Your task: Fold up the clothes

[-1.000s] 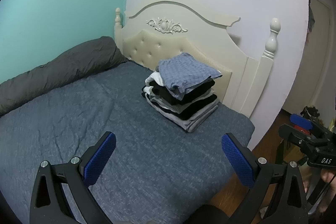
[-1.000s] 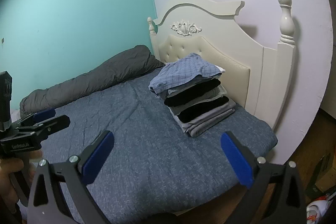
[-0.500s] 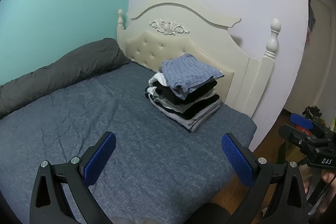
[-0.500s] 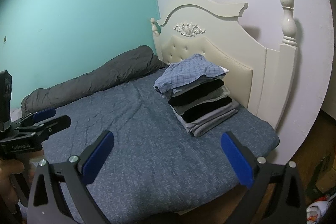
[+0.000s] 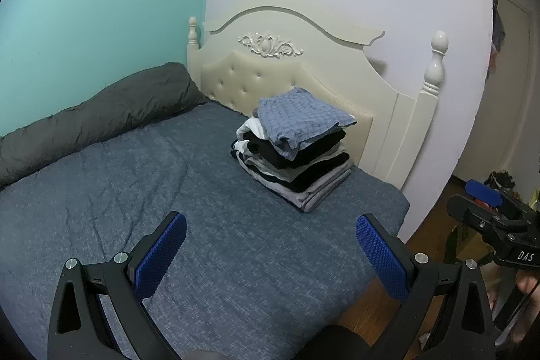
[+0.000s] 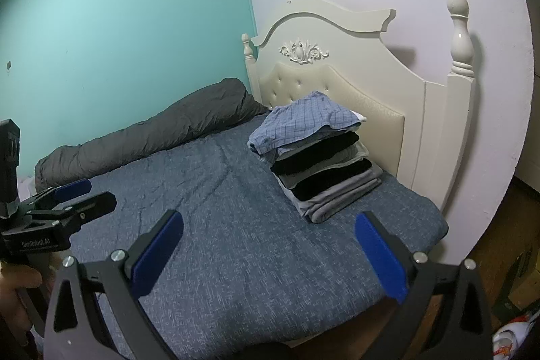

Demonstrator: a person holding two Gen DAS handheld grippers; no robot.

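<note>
both tools empty, jaws spread wide: left tool (image 5: 270,253), right tool (image 6: 268,253), held above the near edge of the bed (image 5: 141,191), well apart from any cloth. folded clothes stack (image 6: 320,164) parked near the headboard (image 6: 341,63), likely to leave bare folding room. stack long axis diagonal; checked blue piece (image 5: 302,120) topmost, slightly askew.
</note>
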